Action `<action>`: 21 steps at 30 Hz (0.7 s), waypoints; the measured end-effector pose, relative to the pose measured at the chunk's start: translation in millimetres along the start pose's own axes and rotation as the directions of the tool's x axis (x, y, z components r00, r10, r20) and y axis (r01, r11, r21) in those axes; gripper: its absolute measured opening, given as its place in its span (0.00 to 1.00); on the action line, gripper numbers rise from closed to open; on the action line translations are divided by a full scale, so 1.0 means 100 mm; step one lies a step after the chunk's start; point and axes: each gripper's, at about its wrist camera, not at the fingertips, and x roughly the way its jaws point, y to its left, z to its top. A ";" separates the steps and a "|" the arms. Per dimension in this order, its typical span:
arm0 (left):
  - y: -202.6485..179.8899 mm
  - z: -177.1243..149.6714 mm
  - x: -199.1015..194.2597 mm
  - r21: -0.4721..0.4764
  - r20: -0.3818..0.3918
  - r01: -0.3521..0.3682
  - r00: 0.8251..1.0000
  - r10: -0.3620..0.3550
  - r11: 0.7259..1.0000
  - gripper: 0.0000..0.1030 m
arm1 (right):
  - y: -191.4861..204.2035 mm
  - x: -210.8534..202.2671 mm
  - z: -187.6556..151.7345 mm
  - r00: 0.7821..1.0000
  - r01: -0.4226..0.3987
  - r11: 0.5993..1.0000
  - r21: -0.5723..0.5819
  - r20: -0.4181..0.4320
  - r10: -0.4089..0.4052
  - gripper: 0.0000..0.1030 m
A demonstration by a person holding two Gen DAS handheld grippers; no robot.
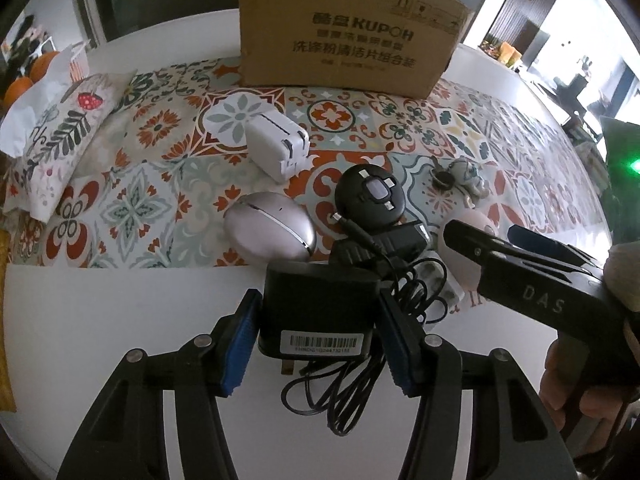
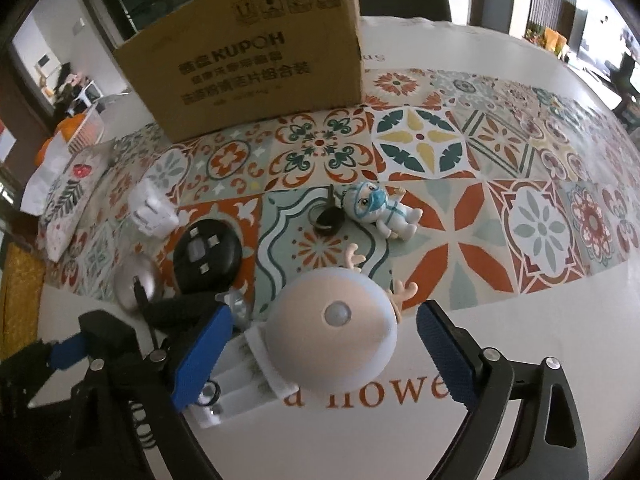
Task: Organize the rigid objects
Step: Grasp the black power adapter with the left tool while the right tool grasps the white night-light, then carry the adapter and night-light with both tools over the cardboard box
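Between the blue pads of the left tool sat a black power adapter, its white barcode label facing the camera; the digits under the bars were too small to read. Both pads appeared to press its sides, and its thin black cable hung below in loops. On the right tool, the letters "DAS" were printed in the left wrist view. That tool stood wide apart around a round white lamp with small antlers, and its pads did not touch it. Behind, on the patterned cloth over the table, stood a cardboard box marked "KUPOH" above Chinese lines. Orange letters, partly "a flowe", lay near the lamp.
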 end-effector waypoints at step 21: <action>-0.03 -0.07 -0.06 -0.012 0.020 -0.012 1.000 0.013 1.000 0.54 | 0.01 0.11 -0.06 0.998 0.032 0.999 -0.030 -0.045 -0.033 0.73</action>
